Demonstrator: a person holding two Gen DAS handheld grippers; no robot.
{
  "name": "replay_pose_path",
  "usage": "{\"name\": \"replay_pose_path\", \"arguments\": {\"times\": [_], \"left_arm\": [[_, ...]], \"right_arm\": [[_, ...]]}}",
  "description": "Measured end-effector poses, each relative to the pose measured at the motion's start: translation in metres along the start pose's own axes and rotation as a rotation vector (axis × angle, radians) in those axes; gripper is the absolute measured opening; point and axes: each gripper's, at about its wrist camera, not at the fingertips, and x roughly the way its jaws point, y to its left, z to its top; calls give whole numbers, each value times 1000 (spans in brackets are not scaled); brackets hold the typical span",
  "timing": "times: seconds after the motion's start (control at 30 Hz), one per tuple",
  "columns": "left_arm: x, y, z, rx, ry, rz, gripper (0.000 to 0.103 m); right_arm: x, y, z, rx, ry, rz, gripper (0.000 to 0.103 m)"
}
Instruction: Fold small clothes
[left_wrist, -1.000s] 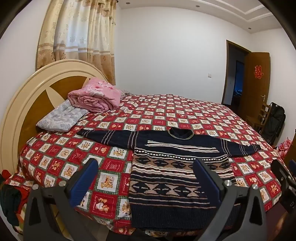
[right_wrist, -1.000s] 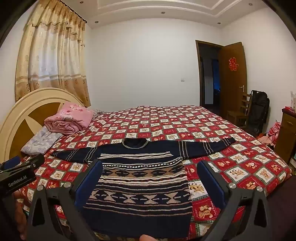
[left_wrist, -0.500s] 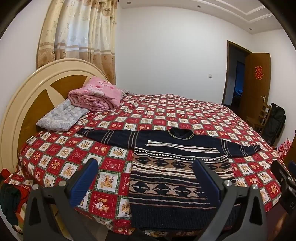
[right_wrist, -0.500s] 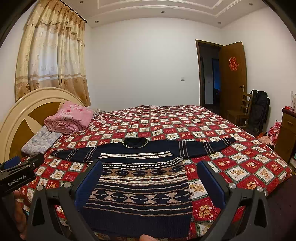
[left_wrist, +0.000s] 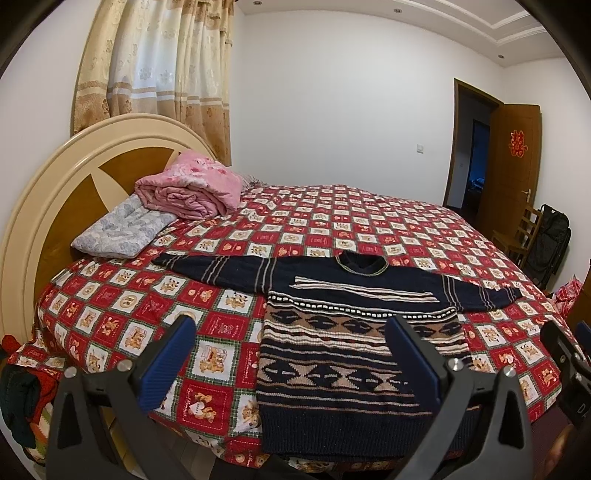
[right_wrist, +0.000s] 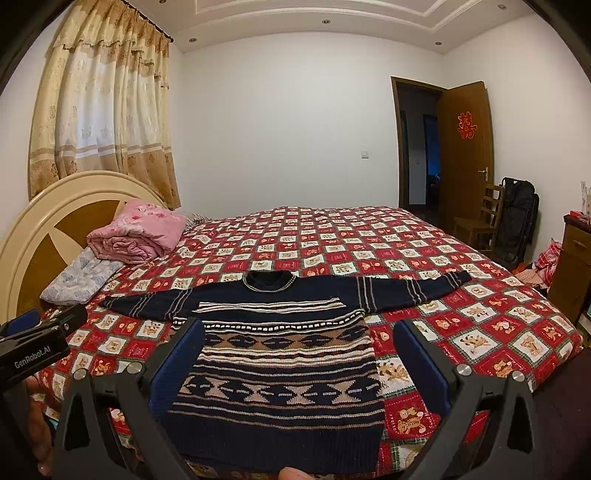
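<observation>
Sweater (right_wrist: 280, 354) hem seemingly cut off; sleeves visible

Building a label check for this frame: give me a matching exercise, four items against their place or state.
Column 1:
1. sweater
2. pink blanket
3. door
4. left claw

Column 2:
A. open, holding nothing
B. rolled up near the headboard
C. spread flat on the bed, sleeves out to both sides
D. swung open, red ornament on it

Pairs: 1-C, 2-B, 3-D, 4-A
</observation>
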Motion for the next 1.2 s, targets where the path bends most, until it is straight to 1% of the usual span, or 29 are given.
{"name": "replay_pose_path", "arguments": {"times": [0.1, 0.23, 0.37, 0.43, 0.53, 0.6, 0.63, 0.7, 0.8, 0.87, 1.0, 1.2], "left_arm": [[6, -2, -5, 6, -1, 13, 103], [33, -14, -19, 32, 10, 44, 103], [65, -20, -25, 68, 36, 68, 103], [84, -27, -27, 89, 57, 62, 103], [114, -35, -24, 117, 94, 63, 103], [130, -40, -21, 130, 90, 77, 103], [144, -46, -19, 145, 101, 85, 103], [160, -51, -17, 155, 108, 76, 103], [184, -60, -15, 180, 125, 94, 103], [199, -63, -13, 186, 133, 94, 103], [235, -80, -10, 228, 157, 115, 103], [276, -103, -2, 264, 178, 114, 103]], "right_arm": [[14, -3, -5, -6, 20, -3, 102], [40, -16, -11, -18, 46, -35, 102], [80, -37, -20, -2, 92, -90, 102], [99, -46, -23, -4, 114, -123, 102], [134, -64, -26, -38, 146, -195, 102], [161, -82, -27, -61, 179, -250, 102], [173, -91, -27, -66, 195, -278, 102], [192, -107, -25, -80, 215, -328, 102], [225, -135, -22, -101, 249, -395, 102], [242, -148, -19, -109, 264, -418, 102], [272, -168, -13, -115, 283, -441, 102], [313, -197, -5, -155, 303, -491, 102]]}}
